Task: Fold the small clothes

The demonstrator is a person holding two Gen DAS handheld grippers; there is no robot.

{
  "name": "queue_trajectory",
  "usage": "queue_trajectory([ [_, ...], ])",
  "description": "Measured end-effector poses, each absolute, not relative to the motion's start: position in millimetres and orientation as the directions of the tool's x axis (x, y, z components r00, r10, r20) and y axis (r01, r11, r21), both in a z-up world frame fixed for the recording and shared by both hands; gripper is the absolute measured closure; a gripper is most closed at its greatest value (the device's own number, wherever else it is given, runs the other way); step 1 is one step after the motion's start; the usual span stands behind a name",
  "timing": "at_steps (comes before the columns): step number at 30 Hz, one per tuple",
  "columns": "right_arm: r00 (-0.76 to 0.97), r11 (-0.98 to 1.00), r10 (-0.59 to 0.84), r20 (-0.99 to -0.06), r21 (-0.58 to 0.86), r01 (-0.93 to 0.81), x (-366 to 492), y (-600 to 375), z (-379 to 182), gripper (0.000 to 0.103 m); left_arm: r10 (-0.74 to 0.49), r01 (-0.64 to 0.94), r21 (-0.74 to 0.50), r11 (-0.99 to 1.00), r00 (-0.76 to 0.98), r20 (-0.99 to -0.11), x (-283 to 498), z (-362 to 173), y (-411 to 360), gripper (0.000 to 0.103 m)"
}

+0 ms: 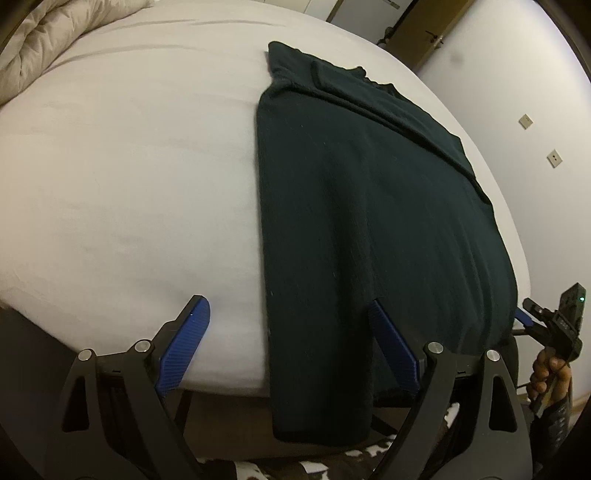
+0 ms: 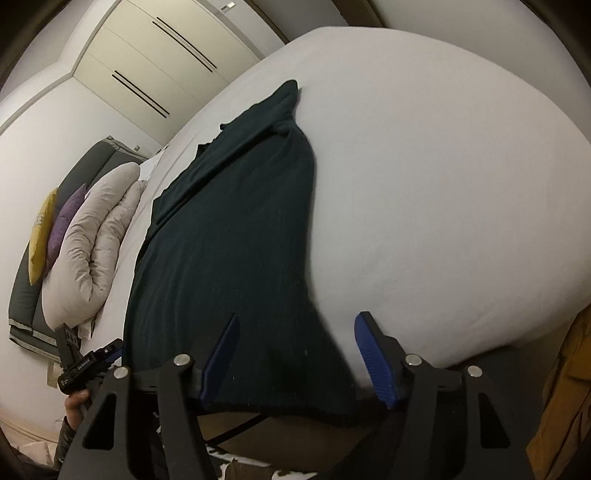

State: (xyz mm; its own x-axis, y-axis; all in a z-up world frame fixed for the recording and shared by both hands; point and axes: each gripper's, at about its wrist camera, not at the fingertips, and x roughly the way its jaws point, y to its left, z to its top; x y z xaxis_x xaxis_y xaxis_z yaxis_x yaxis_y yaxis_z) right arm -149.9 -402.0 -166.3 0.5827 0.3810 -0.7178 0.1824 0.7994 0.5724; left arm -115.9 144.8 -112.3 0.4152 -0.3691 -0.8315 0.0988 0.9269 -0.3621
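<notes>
A dark green garment (image 1: pixel 354 206) lies folded lengthwise on the white bed (image 1: pixel 129 166), its near end hanging over the bed's front edge. My left gripper (image 1: pixel 288 317) is open at the bed's edge, its jaws straddling the garment's left edge without gripping it. My right gripper (image 1: pixel 535 317) shows at the garment's near right corner in the left wrist view. In the right wrist view the garment (image 2: pixel 236 236) runs away from me and my right gripper (image 2: pixel 295 332) is open, its jaws astride the near hem. My left gripper (image 2: pixel 92 360) shows at lower left.
A cream duvet (image 2: pixel 96 240) with yellow and purple cushions (image 2: pixel 55 221) lies at the bed's far side; the duvet also shows in the left wrist view (image 1: pixel 48 40). Wardrobe doors (image 2: pixel 155 55) stand behind. A wooden door (image 1: pixel 428 33) and white wall (image 1: pixel 517 92) lie right. A mustard cloth (image 2: pixel 565 387) hangs at right.
</notes>
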Motion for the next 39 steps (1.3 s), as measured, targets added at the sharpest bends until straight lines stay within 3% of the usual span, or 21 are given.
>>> queue_trajectory([
  [9,0.546,0.787,0.413,-0.729,0.587,0.189,-150.4,-400.7,-171.7,0.039,-0.464,0.055,-0.476,0.878,0.338,-0.819,-137.0,-121.9,154.5,0.015],
  [12,0.532,0.789,0.417,-0.737,0.584,0.191,-149.8,-398.6,-175.0,0.044,-0.457,0.043,-0.470,0.881,0.330,-0.826,-136.6,-126.9,153.4,0.019],
  [16,0.507,0.798,0.427,-0.749,0.576,0.179,-150.2,-394.1,-177.9,0.059,-0.444,0.036,-0.457,0.889,0.308,-0.841,-135.3,-128.4,152.1,0.040],
  [19,0.500,0.788,0.436,-0.748,0.586,0.190,-151.2,-396.6,-182.2,0.081,-0.469,0.019,-0.486,0.874,0.296,-0.832,-134.3,-131.6,158.1,0.057],
  [20,0.497,0.785,0.438,-0.749,0.588,0.194,-151.6,-397.2,-183.6,0.090,-0.487,0.015,-0.504,0.863,0.289,-0.824,-133.6,-132.3,159.0,0.067],
  [24,0.506,0.784,0.445,-0.739,0.594,0.179,-155.4,-395.7,-181.0,0.093,-0.532,0.017,-0.549,0.836,0.273,-0.801,-132.6,-134.6,158.5,0.079],
  [35,0.560,0.743,0.465,-0.686,0.646,0.175,-162.0,-407.0,-171.7,0.094,-0.686,-0.133,-0.737,0.663,0.287,-0.669,-131.5,-156.4,187.9,0.078],
  [38,0.572,0.722,0.483,-0.663,0.671,0.168,-163.5,-409.6,-169.7,0.094,-0.681,-0.143,-0.733,0.664,0.289,-0.673,-133.1,-158.8,189.8,0.069],
  [39,0.574,0.717,0.487,-0.658,0.677,0.167,-163.6,-410.3,-169.1,0.094,-0.684,-0.151,-0.735,0.661,0.284,-0.672,-133.3,-160.5,190.0,0.053],
])
